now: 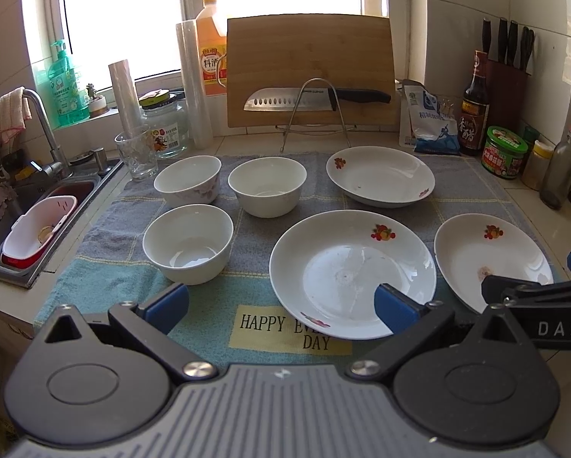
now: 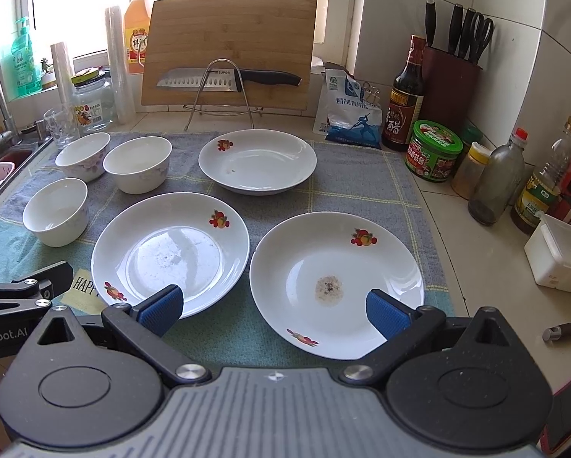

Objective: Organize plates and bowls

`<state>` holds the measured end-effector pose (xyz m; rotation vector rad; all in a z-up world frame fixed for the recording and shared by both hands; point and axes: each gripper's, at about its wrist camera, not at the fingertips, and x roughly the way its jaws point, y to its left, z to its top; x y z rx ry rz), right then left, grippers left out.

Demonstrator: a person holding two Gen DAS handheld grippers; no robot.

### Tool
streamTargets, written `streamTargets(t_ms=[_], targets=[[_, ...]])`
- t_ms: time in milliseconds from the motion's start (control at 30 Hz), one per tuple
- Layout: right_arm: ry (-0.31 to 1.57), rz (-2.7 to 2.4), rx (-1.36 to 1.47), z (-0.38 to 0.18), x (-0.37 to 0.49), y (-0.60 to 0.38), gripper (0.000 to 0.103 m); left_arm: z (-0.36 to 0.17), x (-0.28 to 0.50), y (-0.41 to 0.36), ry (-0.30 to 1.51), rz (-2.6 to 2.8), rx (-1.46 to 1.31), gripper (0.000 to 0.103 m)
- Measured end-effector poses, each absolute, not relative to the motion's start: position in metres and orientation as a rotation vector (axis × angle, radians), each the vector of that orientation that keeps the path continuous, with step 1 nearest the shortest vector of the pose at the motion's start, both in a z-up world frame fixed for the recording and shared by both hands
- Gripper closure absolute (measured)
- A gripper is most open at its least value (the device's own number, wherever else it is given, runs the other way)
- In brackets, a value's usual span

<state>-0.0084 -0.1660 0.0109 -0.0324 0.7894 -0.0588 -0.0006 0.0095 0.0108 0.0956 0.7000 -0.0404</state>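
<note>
Three white plates with fruit prints lie apart on a towel: a far plate (image 1: 380, 175) (image 2: 258, 161), a middle plate (image 1: 352, 271) (image 2: 170, 252), and a right plate (image 1: 491, 259) (image 2: 337, 282) with a stain. Three white bowls stand upright at the left: near bowl (image 1: 188, 244) (image 2: 55, 212), far-left bowl (image 1: 188, 179) (image 2: 83, 155), far-middle bowl (image 1: 267, 186) (image 2: 137, 164). My left gripper (image 1: 281, 305) is open and empty above the towel's front, before the middle plate. My right gripper (image 2: 274, 309) is open and empty, over the near rims of the middle and right plates.
The towel (image 1: 105, 267) covers the counter. A sink (image 1: 37, 206) with tap lies left. A glass (image 1: 136, 156), jar, cutting board (image 1: 310, 68) with knife on a rack stand behind. Bottles and jars (image 2: 495, 179), a knife block and a white box (image 2: 560, 255) line the right.
</note>
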Motion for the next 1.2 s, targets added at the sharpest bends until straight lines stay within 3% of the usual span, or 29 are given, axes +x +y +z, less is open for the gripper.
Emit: streamTargets(t_ms=[1200], targets=[[0.760,-0.032,-0.035,0.0139,-0.0138,-0.1711,0.000,0.0166,-0.0085,0.0040,0.684,-0.021,0.091,0.001]])
